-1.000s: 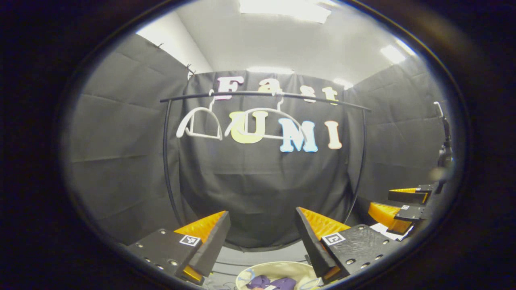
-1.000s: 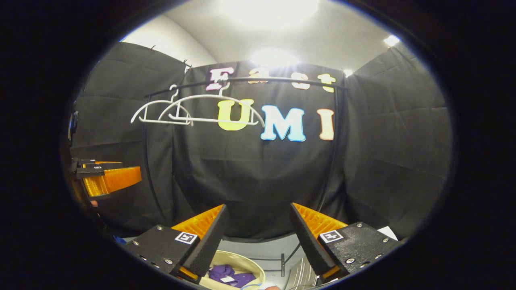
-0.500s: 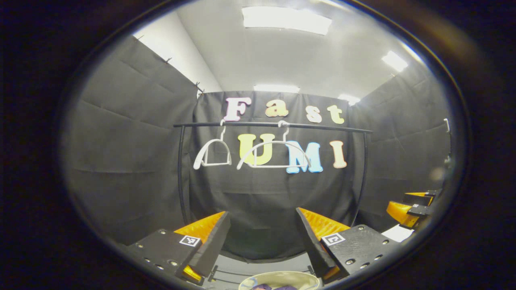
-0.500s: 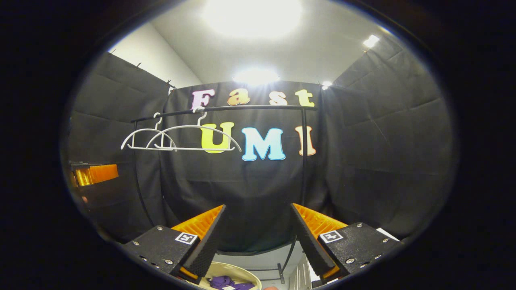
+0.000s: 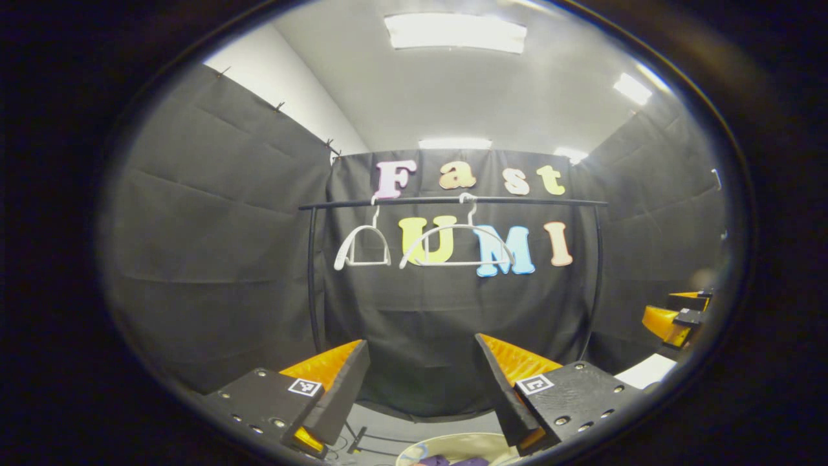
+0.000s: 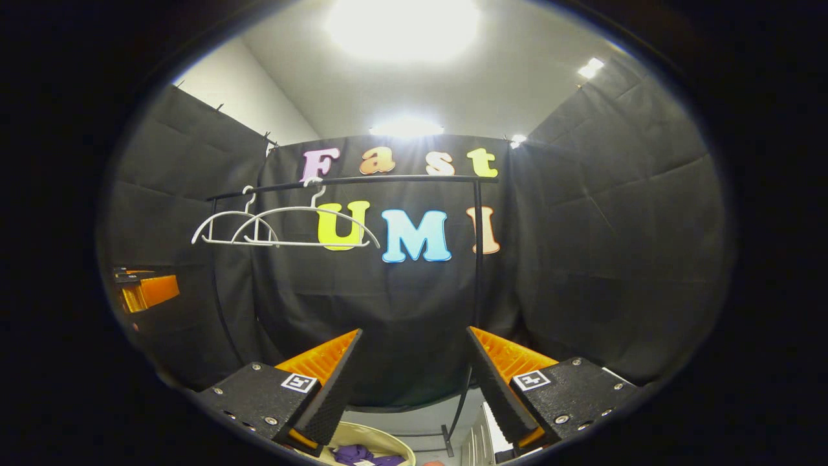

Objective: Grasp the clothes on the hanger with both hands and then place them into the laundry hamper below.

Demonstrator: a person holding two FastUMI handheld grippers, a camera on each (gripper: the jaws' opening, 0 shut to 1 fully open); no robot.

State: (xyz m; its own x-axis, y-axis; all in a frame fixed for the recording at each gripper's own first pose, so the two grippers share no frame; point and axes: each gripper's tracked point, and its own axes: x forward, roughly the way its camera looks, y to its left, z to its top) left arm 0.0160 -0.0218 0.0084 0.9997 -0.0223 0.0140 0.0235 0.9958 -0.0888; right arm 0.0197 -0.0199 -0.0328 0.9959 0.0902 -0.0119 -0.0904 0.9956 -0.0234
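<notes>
In the left gripper view, the left gripper (image 5: 420, 382) stands nearest with its fingers spread apart and nothing between them. Just below and beyond its tips lies the cream rim of the laundry hamper (image 5: 453, 444), with the purple clothes (image 5: 453, 461) lying inside it. In the right gripper view, the right gripper (image 6: 414, 375) likewise has its fingers parted and empty, and the same hamper with the purple cloth sits low between them. Off at the right edge of the left gripper view the right gripper appears again, well apart. Farther back, a black rail (image 5: 453, 202) spans the booth, and two bare white hangers (image 5: 456, 246) hang from it, side by side.
</notes>
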